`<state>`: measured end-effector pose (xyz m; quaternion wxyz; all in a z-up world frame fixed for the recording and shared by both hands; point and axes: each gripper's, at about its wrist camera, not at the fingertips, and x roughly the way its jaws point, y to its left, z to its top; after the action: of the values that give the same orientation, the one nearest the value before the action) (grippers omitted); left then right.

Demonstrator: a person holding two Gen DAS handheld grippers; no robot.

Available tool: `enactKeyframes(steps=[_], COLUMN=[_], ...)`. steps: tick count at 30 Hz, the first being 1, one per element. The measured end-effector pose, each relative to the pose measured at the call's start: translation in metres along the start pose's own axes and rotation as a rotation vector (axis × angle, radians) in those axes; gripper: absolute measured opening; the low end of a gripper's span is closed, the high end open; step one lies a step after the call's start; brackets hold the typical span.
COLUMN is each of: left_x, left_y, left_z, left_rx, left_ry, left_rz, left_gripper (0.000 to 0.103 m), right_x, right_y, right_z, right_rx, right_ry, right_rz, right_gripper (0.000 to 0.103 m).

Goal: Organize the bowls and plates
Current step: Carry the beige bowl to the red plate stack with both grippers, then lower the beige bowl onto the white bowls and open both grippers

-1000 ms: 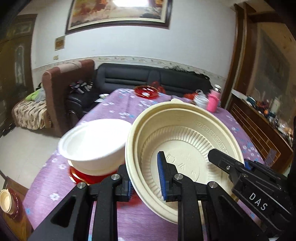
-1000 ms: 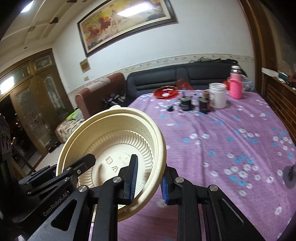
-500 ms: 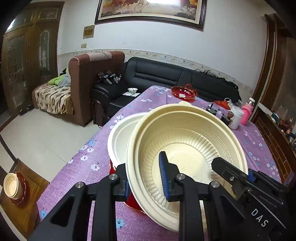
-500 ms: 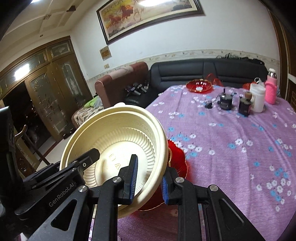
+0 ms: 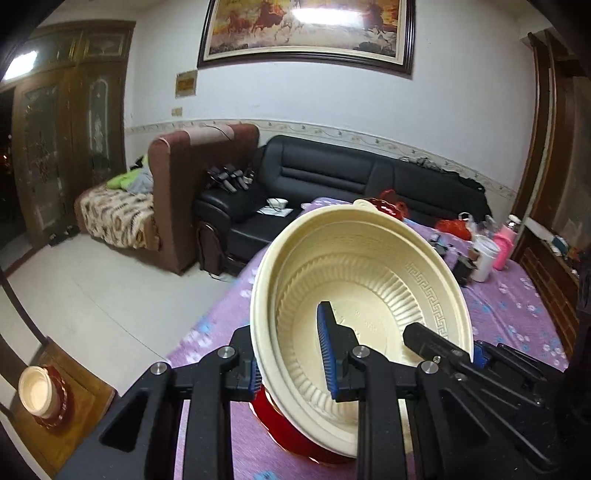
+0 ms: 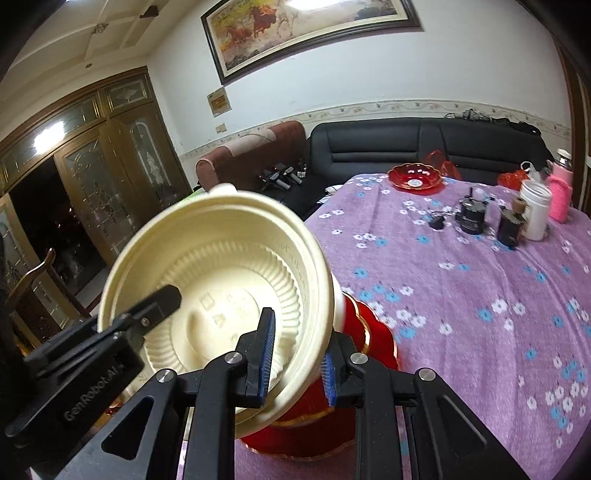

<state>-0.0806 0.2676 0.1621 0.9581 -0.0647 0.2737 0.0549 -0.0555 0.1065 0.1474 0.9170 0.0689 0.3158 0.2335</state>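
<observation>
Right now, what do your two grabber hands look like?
Both are black plastic, built from flat angular bars with triangle cut-outs and round silver bolts. Each finger ends in a ribbed blue pad. The left gripper has white "GenRobot.AI" lettering on its side, seen from the right gripper. No cables or sleeves show.

Left gripper (image 5: 291,360) and right gripper (image 6: 297,360) each clamp a rim.

Seen close from both wrist cameras along their fingers, facing the black sofa (image 5: 354,177) across the purple floral tablecloth (image 6: 461,295), sharing the tilted cream bowl (image 5: 369,280) and horse painting (image 6: 314,33).
</observation>
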Motion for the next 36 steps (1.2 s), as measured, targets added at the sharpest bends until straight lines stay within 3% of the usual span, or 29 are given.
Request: enactKeyframes(steps=[3,9,13,16,18,21,24,29,36], left_x=[0.017,0.048,0.052,0.051,0.05,0.046,0.041,0.033,0.015], left_y=[0.002,0.008,0.005,0.004,0.005,0.008,0.014,0.03,0.033], left_z=[-0.001,-0.013,-0.017,-0.018,-0.018,-0.017,-0.015,-0.013,-0.013], left_rx=[0.016,0.016,0.02,0.022,0.016,0.002,-0.023,-0.087,-0.112], left_ry=[0.02,0.096,0.102,0.098,0.095,0.082,0.082,0.081,0.045], left_rz=[0.048,0.082,0.093,0.106,0.102,0.113,0.105,0.087,0.068], left_gripper=[0.024,0.024,0.024,0.031,0.049,0.058,0.062,0.067,0.077], right_x=[0.018,0.04,0.046,0.048,0.047,0.046,0.045,0.042,0.036], right_y=[0.002,-0.002,-0.002,0.002,0.003,0.003,0.002,-0.004,-0.007], right_z=[0.003,0.001,-0.001,-0.001,-0.002,-0.002,-0.002,-0.002,-0.001], right_rx=[0.006,0.013,-0.007,-0.03,-0.04,-0.039,-0.032,-0.003,0.021], right_ry=[0.032,0.074,0.072,0.065,0.058,0.045,0.03,0.012,-0.013], right_rz=[0.003,-0.002,-0.021,-0.036,-0.045,-0.055,-0.061,-0.044,-0.026], right_gripper=[0.025,0.025,0.025,0.025,0.025,0.026,0.037,0.065,0.07])
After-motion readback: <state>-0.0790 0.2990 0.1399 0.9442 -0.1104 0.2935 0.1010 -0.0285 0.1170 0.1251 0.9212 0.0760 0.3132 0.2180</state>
